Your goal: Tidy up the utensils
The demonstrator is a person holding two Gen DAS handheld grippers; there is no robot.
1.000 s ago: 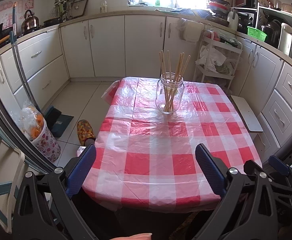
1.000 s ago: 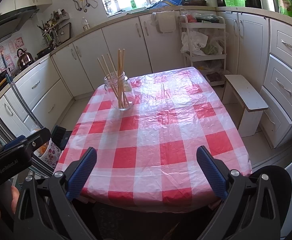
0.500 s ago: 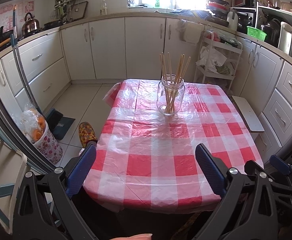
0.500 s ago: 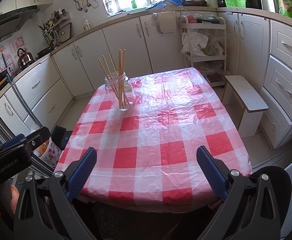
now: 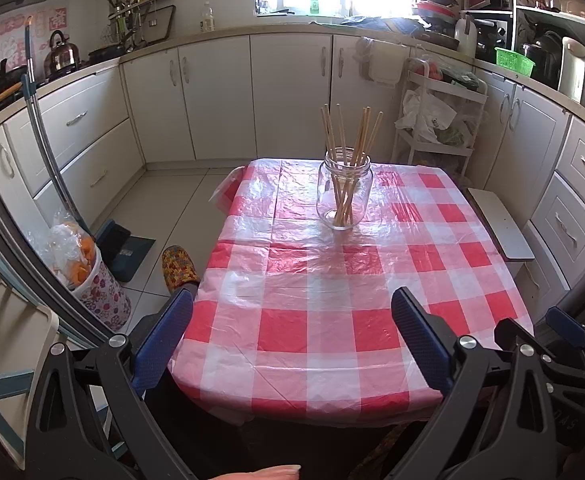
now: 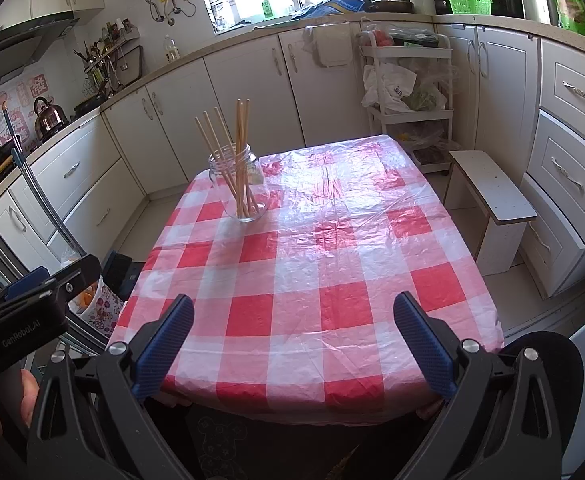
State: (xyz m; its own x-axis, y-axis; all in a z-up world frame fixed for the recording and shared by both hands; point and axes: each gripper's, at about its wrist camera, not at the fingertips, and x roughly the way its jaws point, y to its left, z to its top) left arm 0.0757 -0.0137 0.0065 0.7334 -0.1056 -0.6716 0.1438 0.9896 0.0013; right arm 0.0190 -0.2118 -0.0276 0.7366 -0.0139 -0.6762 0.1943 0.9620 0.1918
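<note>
A clear glass jar stood upright on the table, on its red-and-white checked plastic cover, toward the far end. A bunch of wooden chopsticks leaned inside the jar, their tips fanning out above its mouth. The left tongs hung well short of the jar, over the table's near edge, spread wide and holding nothing. The right tongs were likewise released and empty, also well away from the jar. A white stool stood beside the table, on the far side from the jar.
</note>
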